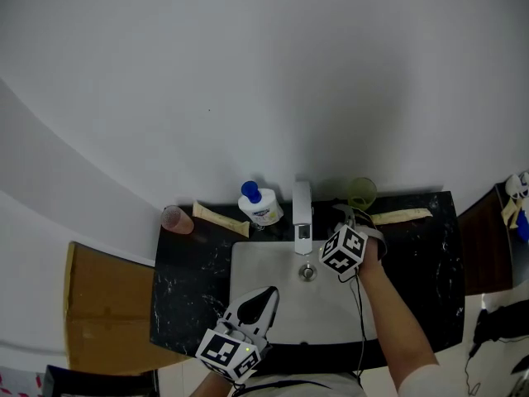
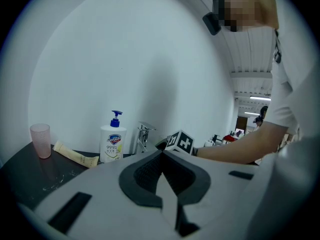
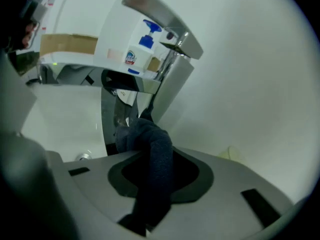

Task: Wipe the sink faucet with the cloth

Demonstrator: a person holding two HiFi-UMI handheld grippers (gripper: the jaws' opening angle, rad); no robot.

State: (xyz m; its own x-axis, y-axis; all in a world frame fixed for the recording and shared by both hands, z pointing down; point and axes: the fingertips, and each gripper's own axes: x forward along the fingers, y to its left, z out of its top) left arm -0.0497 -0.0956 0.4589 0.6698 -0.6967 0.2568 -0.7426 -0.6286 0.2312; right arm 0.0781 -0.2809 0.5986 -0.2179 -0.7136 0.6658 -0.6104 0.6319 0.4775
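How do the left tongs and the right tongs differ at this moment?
The right tongs are clamped on a dark cloth; the left tongs are shut on nothing. The right tongs sit close beside the faucet at the back of the sink; the left tongs hang over the sink's near edge, away from the faucet. Each carries a marker cube.
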